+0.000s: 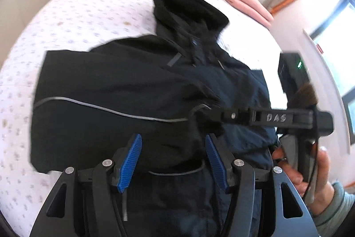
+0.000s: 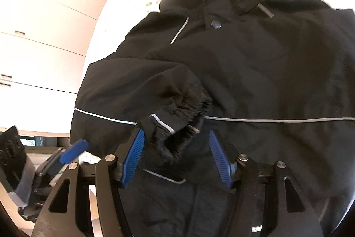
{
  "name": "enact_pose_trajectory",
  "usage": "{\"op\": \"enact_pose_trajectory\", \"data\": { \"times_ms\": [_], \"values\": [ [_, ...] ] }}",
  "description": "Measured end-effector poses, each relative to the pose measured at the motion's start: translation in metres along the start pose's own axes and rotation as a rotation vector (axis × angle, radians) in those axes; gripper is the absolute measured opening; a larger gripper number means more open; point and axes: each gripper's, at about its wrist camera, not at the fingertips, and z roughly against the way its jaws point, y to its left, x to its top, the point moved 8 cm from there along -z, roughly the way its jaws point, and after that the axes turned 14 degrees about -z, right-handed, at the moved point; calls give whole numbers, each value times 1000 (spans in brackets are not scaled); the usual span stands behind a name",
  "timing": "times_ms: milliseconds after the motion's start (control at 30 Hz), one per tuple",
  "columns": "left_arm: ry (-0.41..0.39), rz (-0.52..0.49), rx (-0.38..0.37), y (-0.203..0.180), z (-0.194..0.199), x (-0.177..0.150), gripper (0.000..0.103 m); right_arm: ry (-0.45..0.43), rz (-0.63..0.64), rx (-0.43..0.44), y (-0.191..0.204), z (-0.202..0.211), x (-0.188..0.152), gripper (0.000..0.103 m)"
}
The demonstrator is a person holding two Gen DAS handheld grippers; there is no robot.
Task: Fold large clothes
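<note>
Both tongs spread wide over a black jacket on the bed

Left tongs [image 1: 173, 161] gape apart, gripping nothing, above the jacket [image 1: 124, 86]; right tongs [image 2: 177, 159] likewise gape, the sleeve cuff [image 2: 177, 123] lying between their blue pads. Beyond the cuff, the jacket lies flat on the flowered bed [image 1: 73, 6], hood farthest.

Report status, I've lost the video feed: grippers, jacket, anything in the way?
Left gripper open, empty, over jacket. Right gripper open, sleeve cuff between fingers, not clamped. Jacket spread on bed, sleeve folded across front. Nothing in the way.
</note>
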Motion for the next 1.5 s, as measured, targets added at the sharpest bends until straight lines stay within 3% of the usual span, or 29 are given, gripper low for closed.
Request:
{"op": "enact_pose_trajectory", "data": {
  "times_ms": [167,200,267,367,467,567,800,833,967,1067,1300,1400,1500],
  "values": [
    [-14,40,55,23,9,0,61,38,-52,44,3,-27,3,64],
    [-14,50,65,27,9,-1,61,39,-54,52,4,-30,4,61],
    [-11,68,79,32,8,-2,61,35,-65,67,6,-31,5,41],
    [-19,75,115,39,9,2,61,-7,-26,61,13,-17,2,30],
    [-34,66,150,45,16,9,61,-66,12,62,21,16,-1,28],
    [-49,50,168,48,20,20,61,-154,34,41,19,58,3,28],
    [-14,-2,154,39,-16,33,61,-367,-2,-185,-55,155,28,28],
    [8,-12,156,36,-25,32,61,-373,-21,-213,-72,161,31,28],
    [164,-50,176,31,-82,12,34,-310,-116,-302,-135,134,34,28],
    [198,-78,227,34,-101,1,33,-214,-175,-371,-183,83,28,27],
    [212,-92,227,30,-94,5,33,-209,-195,-340,-192,79,36,28],
    [156,-92,174,20,-70,18,33,-190,-205,-325,-184,97,38,37],
    [99,-119,152,7,-47,33,35,-277,-136,-343,-155,136,34,47]
  ]
}}
